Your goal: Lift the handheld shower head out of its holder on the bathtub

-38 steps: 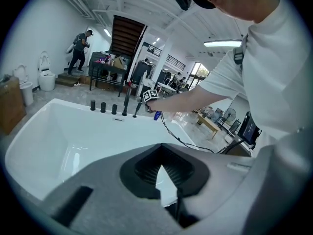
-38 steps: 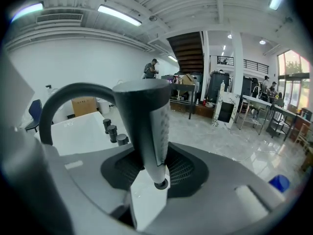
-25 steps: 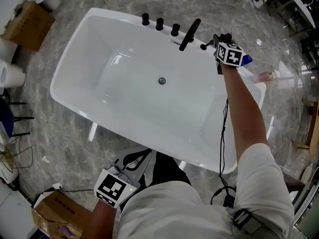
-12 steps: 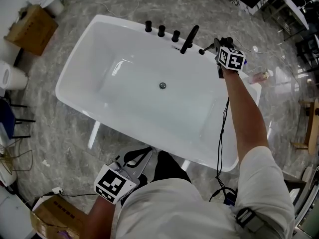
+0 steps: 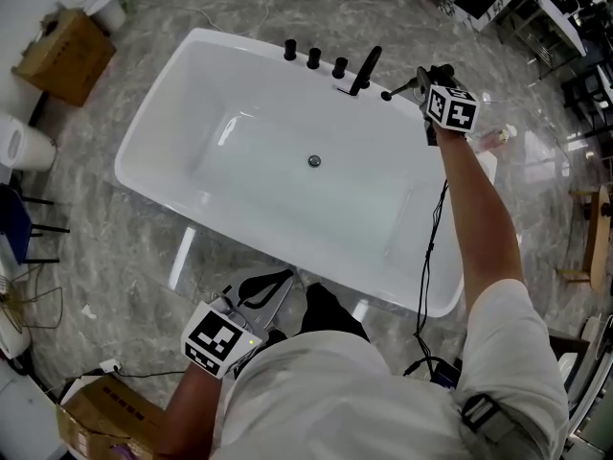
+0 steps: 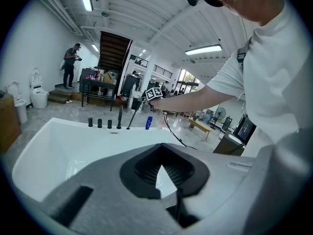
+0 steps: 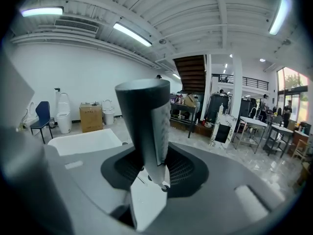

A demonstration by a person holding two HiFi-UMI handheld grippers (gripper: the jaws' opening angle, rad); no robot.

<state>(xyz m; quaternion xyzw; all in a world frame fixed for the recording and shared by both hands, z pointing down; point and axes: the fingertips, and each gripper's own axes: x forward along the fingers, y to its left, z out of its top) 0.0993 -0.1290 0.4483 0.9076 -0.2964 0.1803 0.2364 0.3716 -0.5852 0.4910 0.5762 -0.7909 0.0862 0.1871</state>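
Note:
A slim black handheld shower head (image 5: 405, 85) slants over the far right rim of the white bathtub (image 5: 144, 132). My right gripper (image 5: 424, 77) is shut on its upper part. In the right gripper view the black handle (image 7: 145, 126) stands upright between the pads. From the left gripper view the shower head (image 6: 133, 116) leans down toward the rim beside the black spout (image 6: 120, 117); whether its lower end touches the rim I cannot tell. My left gripper (image 5: 273, 286) hangs near my body, below the tub's near edge, shut with nothing in it.
Three black knobs (image 5: 313, 57) and the spout (image 5: 364, 70) line the tub's far rim. A blue bottle (image 6: 148, 123) stands past the rim. Cardboard boxes (image 5: 59, 41) and a white toilet (image 5: 17, 145) sit at the left. A cable (image 5: 429, 247) trails from my right arm.
My right gripper has risen with the shower head shut in it, drawing the black stick up from the rim. The left gripper has shifted slightly near my body.

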